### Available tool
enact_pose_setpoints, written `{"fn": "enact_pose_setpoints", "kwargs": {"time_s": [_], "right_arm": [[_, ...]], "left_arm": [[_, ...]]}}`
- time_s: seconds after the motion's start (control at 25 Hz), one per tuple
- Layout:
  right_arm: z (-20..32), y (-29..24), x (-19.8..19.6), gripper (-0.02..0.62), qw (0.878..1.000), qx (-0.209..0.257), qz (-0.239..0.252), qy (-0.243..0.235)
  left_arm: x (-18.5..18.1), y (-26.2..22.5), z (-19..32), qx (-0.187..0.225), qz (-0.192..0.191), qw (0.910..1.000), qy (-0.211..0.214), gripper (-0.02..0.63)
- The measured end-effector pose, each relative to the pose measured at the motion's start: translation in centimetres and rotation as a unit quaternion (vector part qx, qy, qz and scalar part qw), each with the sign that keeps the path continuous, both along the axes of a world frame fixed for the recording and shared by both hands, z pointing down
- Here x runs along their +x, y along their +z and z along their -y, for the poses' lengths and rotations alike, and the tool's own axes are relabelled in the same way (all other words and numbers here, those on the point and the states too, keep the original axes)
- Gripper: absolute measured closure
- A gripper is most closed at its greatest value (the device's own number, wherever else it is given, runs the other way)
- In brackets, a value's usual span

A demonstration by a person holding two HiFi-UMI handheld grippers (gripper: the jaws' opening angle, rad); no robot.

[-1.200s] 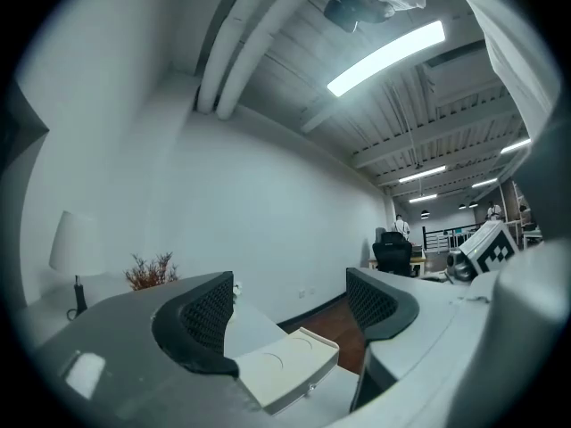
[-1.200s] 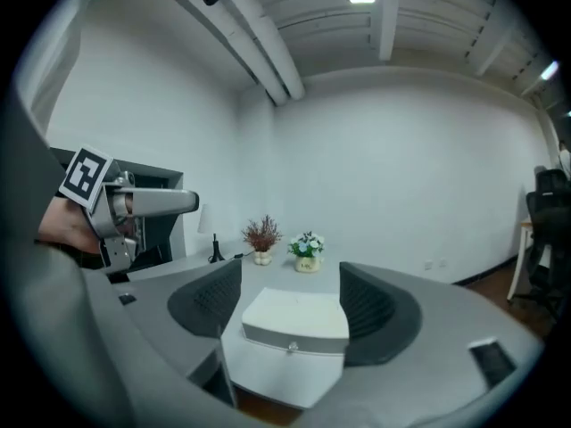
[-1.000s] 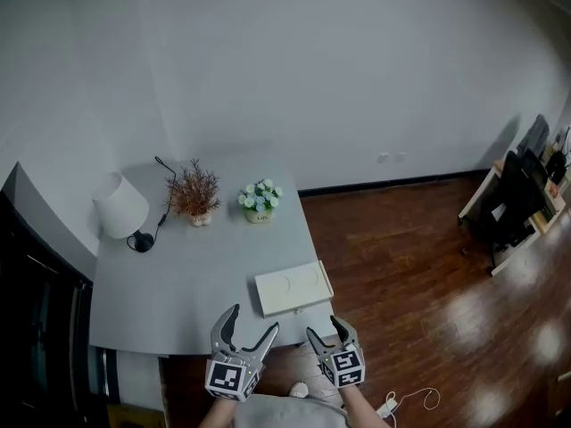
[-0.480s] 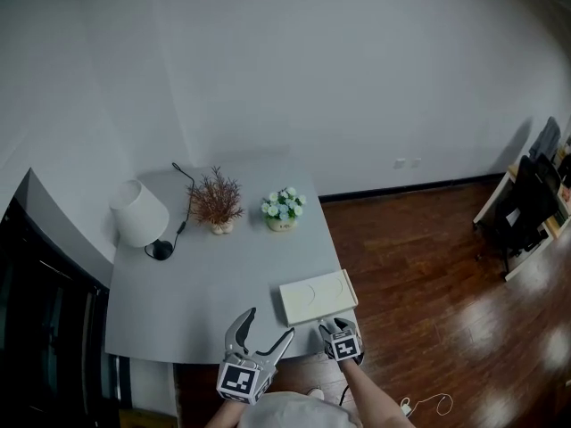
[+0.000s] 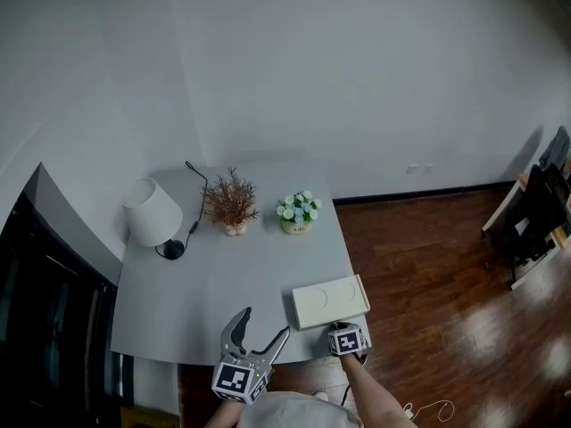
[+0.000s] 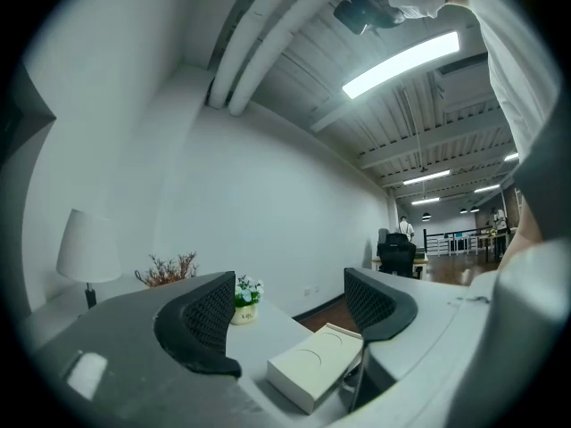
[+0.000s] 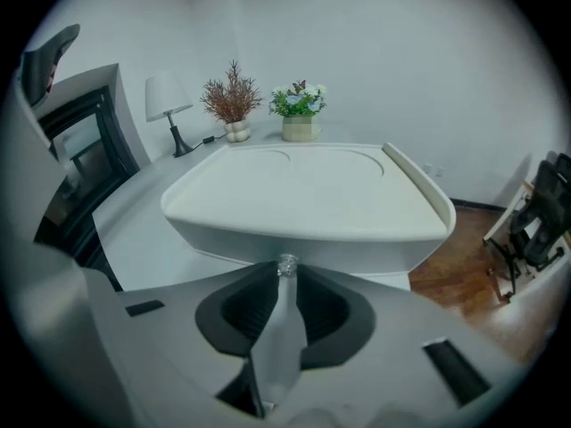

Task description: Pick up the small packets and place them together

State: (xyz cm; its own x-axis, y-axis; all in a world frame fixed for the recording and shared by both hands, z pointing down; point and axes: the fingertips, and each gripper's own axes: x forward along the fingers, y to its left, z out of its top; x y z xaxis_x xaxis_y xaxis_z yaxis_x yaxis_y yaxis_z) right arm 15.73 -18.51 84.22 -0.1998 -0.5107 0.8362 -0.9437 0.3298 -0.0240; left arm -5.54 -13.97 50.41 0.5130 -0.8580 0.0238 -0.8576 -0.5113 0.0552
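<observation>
My right gripper (image 7: 285, 270) is at the near edge of the grey table (image 5: 232, 275), just in front of a flat white box (image 7: 303, 199). Its jaws have just been closing, and they now pinch a thin silvery small packet (image 7: 278, 346) that stands edge-on between the pads. In the head view, only the right gripper's (image 5: 345, 332) marker cube shows, below the box (image 5: 330, 300). My left gripper (image 5: 254, 341) hovers open at the table's front edge with nothing between its fingers. Through the left gripper (image 6: 290, 328) I see the box (image 6: 314, 373) ahead.
At the back of the table stand a white lamp (image 5: 152, 212) with a black cord, a dried plant (image 5: 230, 205) and a small pot of flowers (image 5: 298, 212). A dark cabinet (image 5: 45, 328) is to the left, wooden floor (image 5: 428, 266) to the right.
The right gripper has dropped to the table's front edge by the white box, tipped downward, and its jaws have closed. The left gripper has shifted slightly and stays open.
</observation>
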Motion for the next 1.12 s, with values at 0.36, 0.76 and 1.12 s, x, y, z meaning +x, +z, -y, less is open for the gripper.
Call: {"fn": "enact_pose_setpoints", "kwargs": {"time_s": [0.36, 0.76, 1.12], "right_arm": [[-7.8, 0.3, 1.1, 0.52, 0.999, -0.014, 0.027, 0.025], [-11.5, 1.8, 1.3, 0.518, 0.999, -0.017, 0.032, 0.021], [-12.7, -3.5, 0.9, 0.229, 0.998, 0.031, 0.046, 0.012]], "left_arm": [[1.5, 0.7, 0.2, -0.009, -0.009, 0.9995, 0.028, 0.239], [2.3, 1.0, 0.3, -0.012, -0.016, 0.9989, 0.043, 0.239], [1.4, 1.2, 0.4, -0.015, -0.02, 0.9992, 0.03, 0.239]]}}
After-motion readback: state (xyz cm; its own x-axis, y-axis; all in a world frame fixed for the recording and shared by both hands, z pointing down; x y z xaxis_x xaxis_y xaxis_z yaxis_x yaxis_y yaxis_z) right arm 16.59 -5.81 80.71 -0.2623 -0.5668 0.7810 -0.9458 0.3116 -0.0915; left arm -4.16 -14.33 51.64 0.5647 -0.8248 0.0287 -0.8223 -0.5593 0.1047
